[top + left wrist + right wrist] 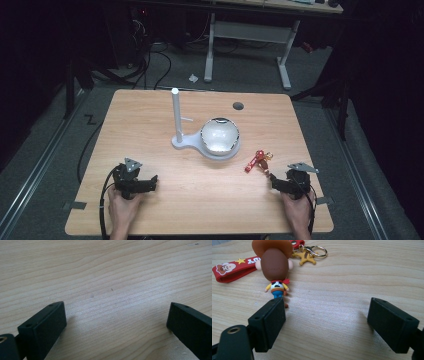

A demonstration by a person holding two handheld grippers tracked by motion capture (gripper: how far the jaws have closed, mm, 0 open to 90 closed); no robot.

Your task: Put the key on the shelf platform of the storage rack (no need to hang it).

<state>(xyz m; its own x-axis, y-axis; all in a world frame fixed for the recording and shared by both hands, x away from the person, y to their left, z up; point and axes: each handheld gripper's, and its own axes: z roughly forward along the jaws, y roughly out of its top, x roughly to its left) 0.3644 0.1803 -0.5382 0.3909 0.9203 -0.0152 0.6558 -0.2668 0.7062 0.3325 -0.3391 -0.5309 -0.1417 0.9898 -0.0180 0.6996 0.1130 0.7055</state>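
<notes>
- Just ahead of the right gripper [327, 320], whose jaws stand wide apart with nothing between them, lies the cowboy keychain [275, 270]; the figure's feet sit beside one jaw.
- Beyond the figure: its red strap [234, 268], star charm [306, 258] and metal clasp [318, 250].
- Farther off, a white stand [177, 120] bears a foil-lined bowl [220, 136].
- Well apart, the left gripper [116, 320] rests wide open over bare table [112, 270], holding nothing.
</notes>
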